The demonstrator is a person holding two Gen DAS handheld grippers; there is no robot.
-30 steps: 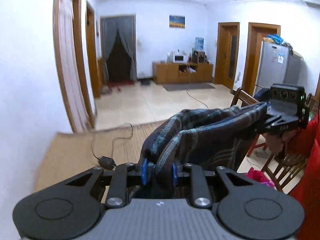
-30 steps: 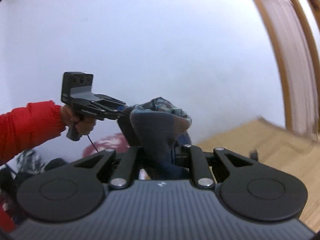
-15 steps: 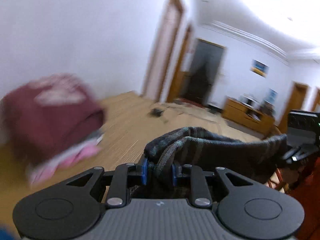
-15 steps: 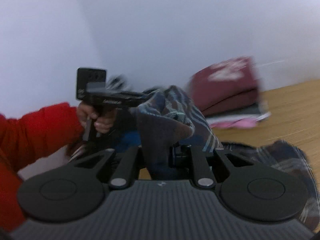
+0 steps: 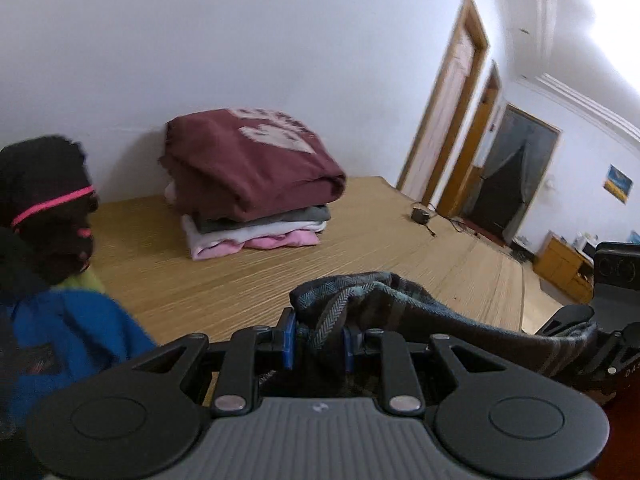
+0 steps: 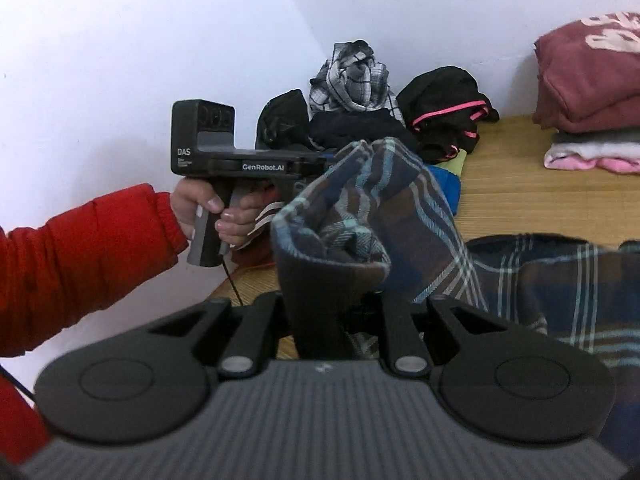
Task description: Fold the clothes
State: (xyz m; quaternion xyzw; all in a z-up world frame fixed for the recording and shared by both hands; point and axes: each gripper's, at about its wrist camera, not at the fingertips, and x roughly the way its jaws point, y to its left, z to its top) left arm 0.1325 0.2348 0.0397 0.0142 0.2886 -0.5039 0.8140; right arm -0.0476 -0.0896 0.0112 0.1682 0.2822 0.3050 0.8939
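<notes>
While both of my grippers pinch the same plaid shirt (image 6: 400,216), it hangs stretched between them above a straw mat (image 5: 360,256) of fine woven ribs the colour of honey. My left gripper (image 5: 318,344) has its jaws pressed on a bunched fold of the cloth, blue pads (image 5: 288,342) showing on either side of a herringbone weave in grey and teal. My right gripper (image 6: 332,320) has its jaws closed on another edge, where the thick, soft flannel stands up in a rolled cuff with a dark lining. Brown, navy and pale blue checks run across the fabric, and part of it trails down onto the mat at the right of that view. A hand (image 6: 212,212) in a puffy red sleeve (image 6: 80,256) grips the handle of the left gripper.

Against the white wall sits a neat stack of folded clothes (image 5: 256,196): a maroon sweatshirt with pale print on top, then grey, white and pink layers, all with rounded folded edges. To its left lies a loose heap (image 6: 384,112) of unfolded things: a crumpled black-and-white checked garment, black fabric with thin pink trim, and a smooth bright blue jacket (image 5: 68,336).
</notes>
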